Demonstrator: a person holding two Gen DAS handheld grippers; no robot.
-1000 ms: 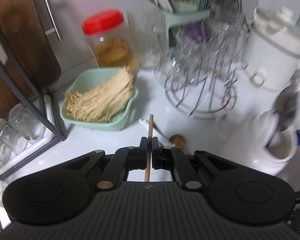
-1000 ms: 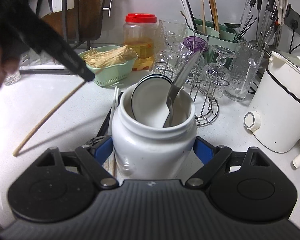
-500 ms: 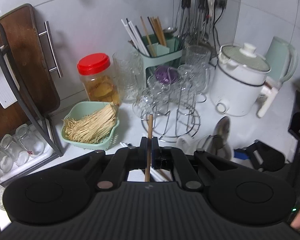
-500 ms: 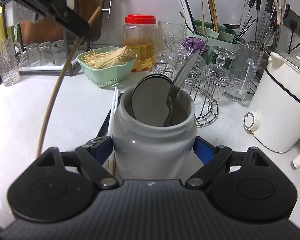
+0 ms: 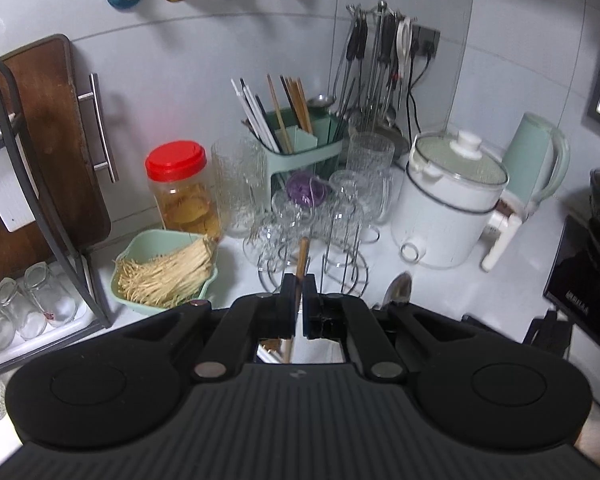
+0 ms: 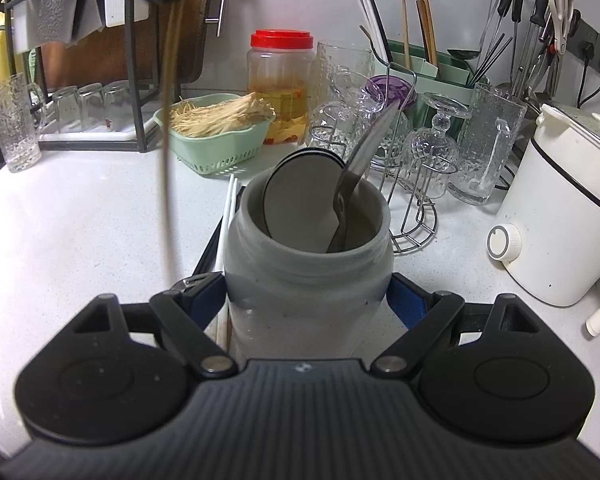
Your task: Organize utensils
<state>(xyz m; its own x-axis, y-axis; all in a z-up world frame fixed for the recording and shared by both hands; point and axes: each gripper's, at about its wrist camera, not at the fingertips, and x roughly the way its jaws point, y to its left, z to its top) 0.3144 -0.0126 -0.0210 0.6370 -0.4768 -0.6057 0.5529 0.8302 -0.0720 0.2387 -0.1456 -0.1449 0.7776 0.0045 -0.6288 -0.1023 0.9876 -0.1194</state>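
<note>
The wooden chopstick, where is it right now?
Clamped in the left gripper. In the right wrist view the wooden chopstick hangs nearly upright over the counter, left of the white jar held by the right gripper.

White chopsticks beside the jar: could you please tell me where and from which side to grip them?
Take the white chopsticks by their far ends, from above, jaws across them. They lie flat on the counter beside the jar, and their near ends run under the right tool holding it.
</note>
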